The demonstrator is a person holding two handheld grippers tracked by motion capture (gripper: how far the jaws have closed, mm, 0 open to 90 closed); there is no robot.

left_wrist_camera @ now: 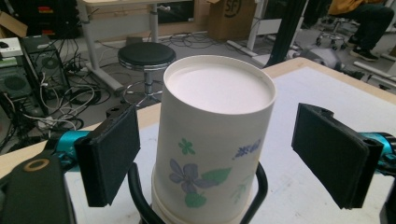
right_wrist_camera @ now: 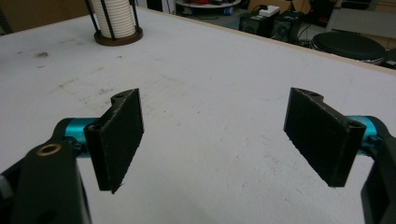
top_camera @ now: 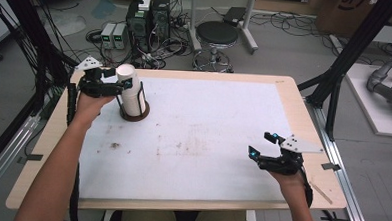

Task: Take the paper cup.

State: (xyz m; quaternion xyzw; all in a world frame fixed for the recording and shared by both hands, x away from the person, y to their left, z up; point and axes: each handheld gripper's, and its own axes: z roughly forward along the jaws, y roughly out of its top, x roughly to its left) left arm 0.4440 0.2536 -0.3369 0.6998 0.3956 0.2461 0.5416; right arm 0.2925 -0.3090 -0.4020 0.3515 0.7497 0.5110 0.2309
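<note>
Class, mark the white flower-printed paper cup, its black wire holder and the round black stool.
White flower-printed paper cup (left_wrist_camera: 212,144), left gripper view, printed side.
Black wire holder (left_wrist_camera: 258,186), left gripper view, right upright.
Round black stool (top_camera: 217,33), high view, seat.

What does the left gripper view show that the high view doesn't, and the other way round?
Left gripper view alone: the flower print on the top paper cup, and a gap between each pad and the cup.

High view alone: the right claw open over the white table, and both forearms.

Both: the cup stack upside down in its black wire holder, the left claw open around it, and the black stool behind.
</note>
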